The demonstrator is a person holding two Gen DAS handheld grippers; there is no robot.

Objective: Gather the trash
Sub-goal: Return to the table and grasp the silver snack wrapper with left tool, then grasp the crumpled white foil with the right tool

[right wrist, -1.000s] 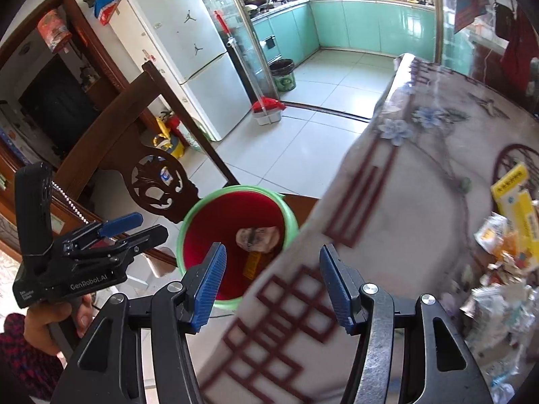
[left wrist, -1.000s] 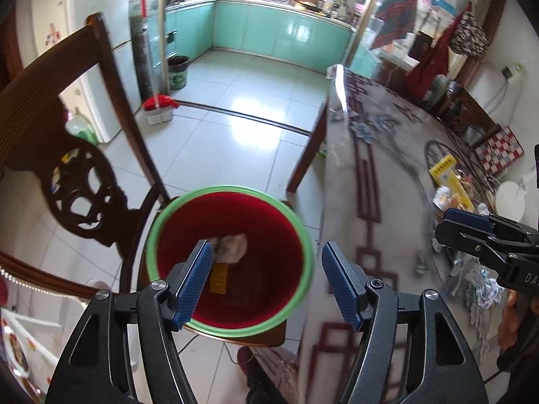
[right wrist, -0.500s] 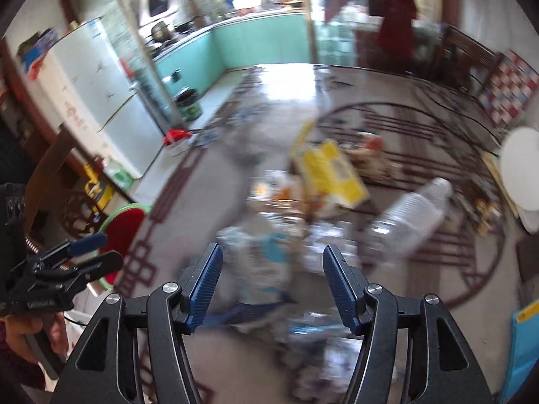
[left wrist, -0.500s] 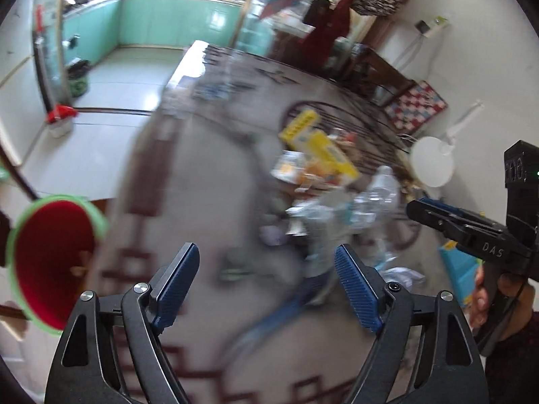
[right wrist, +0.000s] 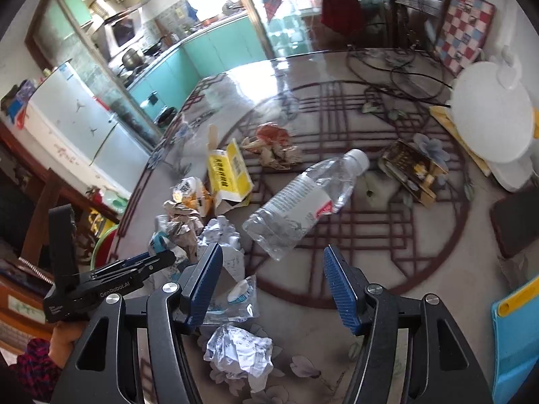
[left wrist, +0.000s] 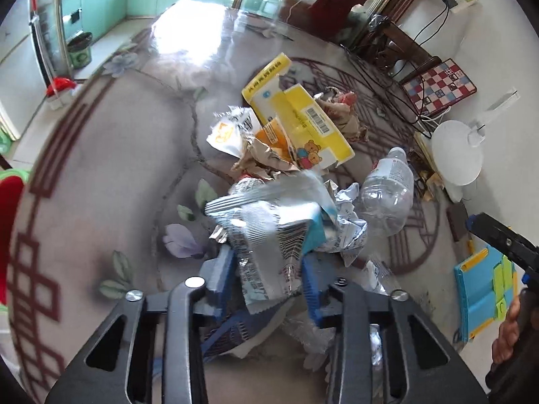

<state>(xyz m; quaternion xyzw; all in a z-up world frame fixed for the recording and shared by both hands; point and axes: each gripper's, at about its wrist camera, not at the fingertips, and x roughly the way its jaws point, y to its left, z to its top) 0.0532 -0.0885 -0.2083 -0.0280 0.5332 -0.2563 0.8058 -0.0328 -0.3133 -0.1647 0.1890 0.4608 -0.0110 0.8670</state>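
A trash pile lies on the patterned table (left wrist: pixel 101 175). My left gripper (left wrist: pixel 266 276) is shut on a silver foil wrapper (left wrist: pixel 266 235); it also shows at the left of the right wrist view (right wrist: pixel 161 259). Behind it lie a yellow carton (left wrist: pixel 296 118), crumpled paper (left wrist: pixel 266 158) and an empty clear bottle (left wrist: pixel 387 195). My right gripper (right wrist: pixel 273 282) is open and empty, just in front of the bottle (right wrist: pixel 303 198). A crumpled white paper ball (right wrist: pixel 239 350) lies below its left finger. The red bin with a green rim (left wrist: pixel 8 235) stands at the far left.
A white round lamp base (right wrist: pixel 488 114) and cables sit at the table's far right. A blue and yellow folder (right wrist: pixel 515 336) lies at the right edge. A small brown box (right wrist: pixel 411 168) lies beyond the bottle. A fridge (right wrist: pixel 77 128) stands off the table's left.
Both grippers swung from the red bin to the trash pile. My left gripper has shut on the foil wrapper. My right gripper stays open, now near the bottle.
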